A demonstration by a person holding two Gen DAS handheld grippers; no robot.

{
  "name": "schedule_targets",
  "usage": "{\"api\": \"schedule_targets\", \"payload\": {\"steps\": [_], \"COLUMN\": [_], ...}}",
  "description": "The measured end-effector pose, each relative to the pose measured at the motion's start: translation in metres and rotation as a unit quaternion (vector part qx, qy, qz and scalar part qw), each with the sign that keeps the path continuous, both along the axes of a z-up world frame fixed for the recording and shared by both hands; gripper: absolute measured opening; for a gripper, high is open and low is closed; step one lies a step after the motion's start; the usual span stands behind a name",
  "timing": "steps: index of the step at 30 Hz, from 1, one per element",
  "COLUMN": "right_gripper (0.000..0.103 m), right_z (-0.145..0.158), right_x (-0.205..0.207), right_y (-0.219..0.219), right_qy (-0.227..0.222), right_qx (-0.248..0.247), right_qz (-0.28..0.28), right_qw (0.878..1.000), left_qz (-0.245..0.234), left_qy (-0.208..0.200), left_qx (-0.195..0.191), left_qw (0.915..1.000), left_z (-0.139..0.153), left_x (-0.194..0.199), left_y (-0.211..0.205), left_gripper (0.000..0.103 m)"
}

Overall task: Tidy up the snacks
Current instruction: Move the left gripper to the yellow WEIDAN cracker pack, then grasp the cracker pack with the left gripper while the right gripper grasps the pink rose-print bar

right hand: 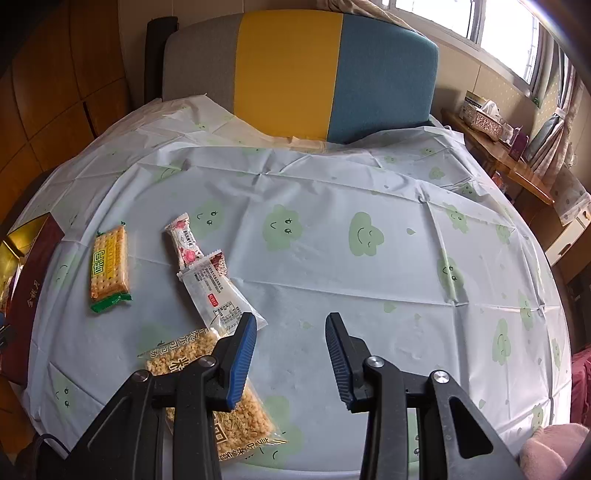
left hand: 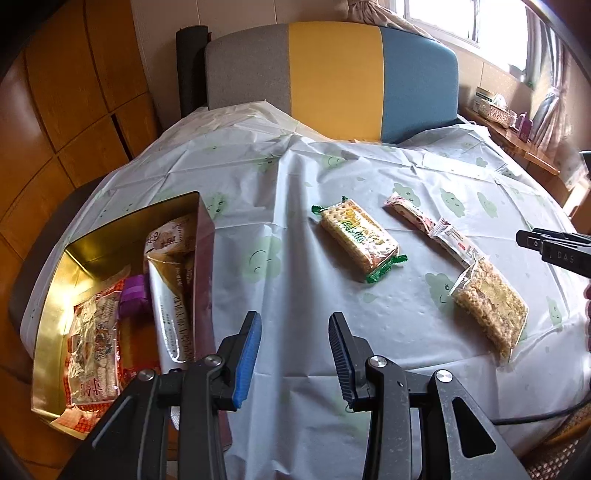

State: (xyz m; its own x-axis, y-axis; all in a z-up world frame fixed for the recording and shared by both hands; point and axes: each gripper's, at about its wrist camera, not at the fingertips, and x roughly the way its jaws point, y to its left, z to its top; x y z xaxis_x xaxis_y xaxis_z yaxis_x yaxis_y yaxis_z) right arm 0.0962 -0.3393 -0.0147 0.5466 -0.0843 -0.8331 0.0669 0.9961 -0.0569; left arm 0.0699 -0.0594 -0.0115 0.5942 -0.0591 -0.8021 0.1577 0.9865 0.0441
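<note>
left wrist: steep down, near gold box point(left hand: 110, 258); right wrist: same; both share cracker pack point(left hand: 360, 240)

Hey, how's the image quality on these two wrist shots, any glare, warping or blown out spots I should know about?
Left wrist view: the window is blown out white, the gold box glares on its inner wall, and fisheye bends the table edge with dark corners. Right wrist view: same barrel warp and vignette, window overexposed, yet the cracker pack and tablecloth look sharp and evenly lit.

"DAS" on the right hand-held gripper point(left hand: 554, 248); "味母" on the green-ended cracker pack point(right hand: 109, 267).
</note>
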Motion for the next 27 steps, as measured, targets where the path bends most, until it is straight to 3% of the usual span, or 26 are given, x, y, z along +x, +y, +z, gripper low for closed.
{"api": "schedule_targets", "payload": {"steps": [7, 16, 18, 22, 27], "right_gripper": [0.039, 0.039, 0.039, 0.039, 0.039], "right_z": [0.002, 0.002, 0.003, -0.001, -0.001], "right_x": [0.0, 0.003, 0.003, 0.005, 0.006], "right_y": [0.001, -0.002, -0.003, -0.001, 0.002], "right_qy": [-0.004, 0.0, -0.003, 0.005, 0.007], "right_qx": [0.0, 0.014, 0.017, 0.021, 0.023], "right_qz": [0.003, 0.001, 0.001, 0.004, 0.01], "right_qw": [1.0, 1.0, 1.0, 1.0, 1.0], "left_qz": [-0.007, -0.008, -0.016, -0.004, 0.006], "left_qy": [0.026, 0.055, 0.063, 0.077, 0.085], "left_qx": [-0.019, -0.026, -0.03, -0.041, -0.022], "left_qw": [0.9995, 0.9981, 0.9974, 0.9962, 0.9961], "left_z": [-0.008, -0.023, -0.026, -0.033, -0.048], "left_x": [0.036, 0.081, 0.091, 0.11, 0.132], "left_y": [-0.024, -0.054, -0.06, -0.066, -0.078], "left_gripper": [0.054, 0.062, 0.069, 0.069, 0.073]}}
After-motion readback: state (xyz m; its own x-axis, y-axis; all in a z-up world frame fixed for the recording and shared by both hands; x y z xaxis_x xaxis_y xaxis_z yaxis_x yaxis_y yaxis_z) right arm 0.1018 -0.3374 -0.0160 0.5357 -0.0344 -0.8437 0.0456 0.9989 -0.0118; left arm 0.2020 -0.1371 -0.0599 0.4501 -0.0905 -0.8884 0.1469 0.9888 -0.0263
